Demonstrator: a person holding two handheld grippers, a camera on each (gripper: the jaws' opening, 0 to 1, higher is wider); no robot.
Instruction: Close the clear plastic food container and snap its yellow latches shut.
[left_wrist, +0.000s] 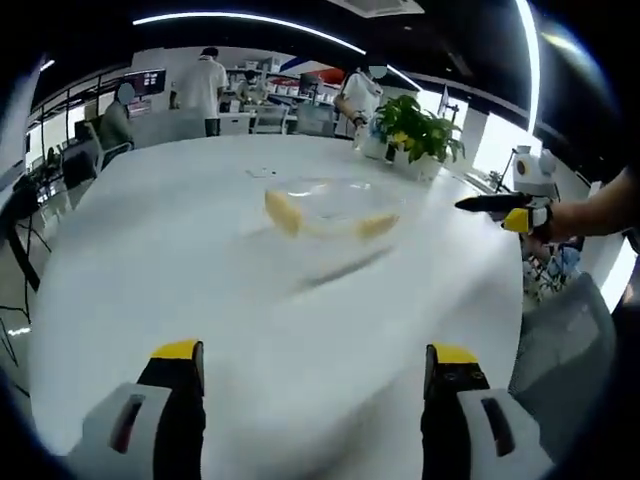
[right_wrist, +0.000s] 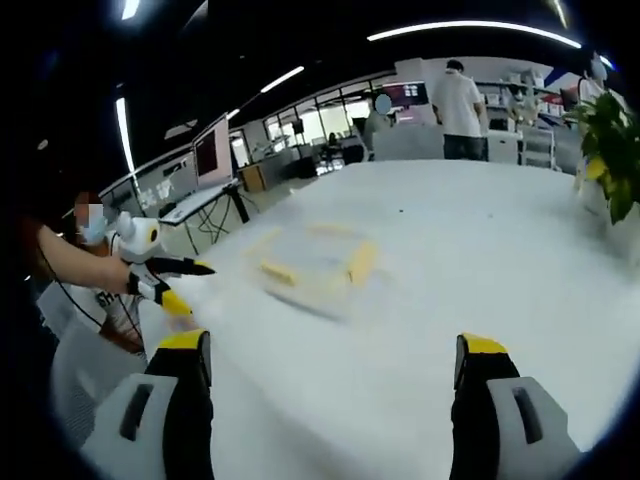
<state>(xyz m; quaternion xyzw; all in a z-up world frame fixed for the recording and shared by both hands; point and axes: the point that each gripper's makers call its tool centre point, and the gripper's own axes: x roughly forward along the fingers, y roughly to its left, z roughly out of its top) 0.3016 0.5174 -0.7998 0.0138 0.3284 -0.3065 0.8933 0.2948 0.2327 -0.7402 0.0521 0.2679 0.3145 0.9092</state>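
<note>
A clear plastic food container (left_wrist: 330, 208) with yellow latches (left_wrist: 283, 212) sits on the white table (left_wrist: 200, 260), blurred by motion. From the other side I see the container (right_wrist: 312, 262) and its yellow latch (right_wrist: 361, 263) ahead. My left gripper (left_wrist: 315, 375) is open, well short of the container, nothing between its jaws. My right gripper (right_wrist: 335, 370) is open too, empty, near the table edge. The right gripper (left_wrist: 515, 210) enters the left gripper view from the right, held by a hand. The left gripper (right_wrist: 170, 285) enters the right gripper view from the left.
A potted green plant (left_wrist: 415, 130) stands at the table's far side; the plant (right_wrist: 610, 140) is at the right edge in the right gripper view. People (left_wrist: 200, 85) stand by desks and screens beyond the table. A grey chair (left_wrist: 565, 350) sits by the table's right edge.
</note>
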